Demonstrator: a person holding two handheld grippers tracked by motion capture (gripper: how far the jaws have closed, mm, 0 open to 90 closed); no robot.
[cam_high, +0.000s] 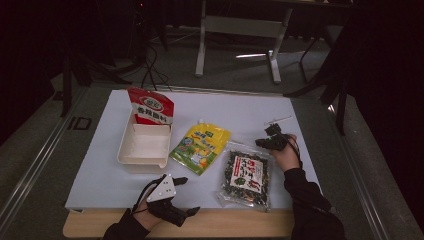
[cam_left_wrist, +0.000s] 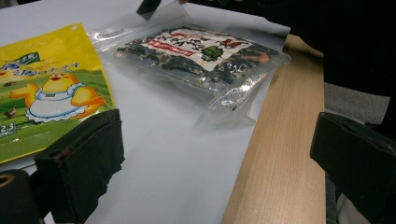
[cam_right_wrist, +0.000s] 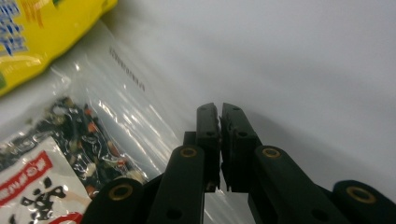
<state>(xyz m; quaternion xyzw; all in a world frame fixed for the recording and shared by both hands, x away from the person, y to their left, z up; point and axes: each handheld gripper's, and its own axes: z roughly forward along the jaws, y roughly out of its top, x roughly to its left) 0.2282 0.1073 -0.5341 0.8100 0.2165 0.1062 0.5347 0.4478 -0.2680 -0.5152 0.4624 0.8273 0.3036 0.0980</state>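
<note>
**A:** So what's the bag by the right tongs (cam_high: 270, 139)?

**B:** A clear plastic bag of dark dried seaweed mix (cam_high: 245, 179) with a white label printed in red and black characters. Little orange and pale bits show through the plastic. It lies flat on the white sheet over the wooden counter (cam_high: 235, 224), on the near right, its near end by the sheet's edge.

**A:** Are they gripping it?

**B:** The right tongs are nearly closed, just a slit between the jaws, right at the bag's far clear corner. I can't tell whether plastic is pinched there.

**A:** And the left tongs (cam_high: 184, 196)?

**B:** Wide open, holding nothing, at the near edge left of the bag.

**A:** Neighbours?

**B:** A yellow pouch with a cartoon duck (cam_high: 200, 146) just left of it, then a white rectangular tray (cam_high: 145, 146) with a red-and-white pouch (cam_high: 150, 106) standing at its far end.
</note>
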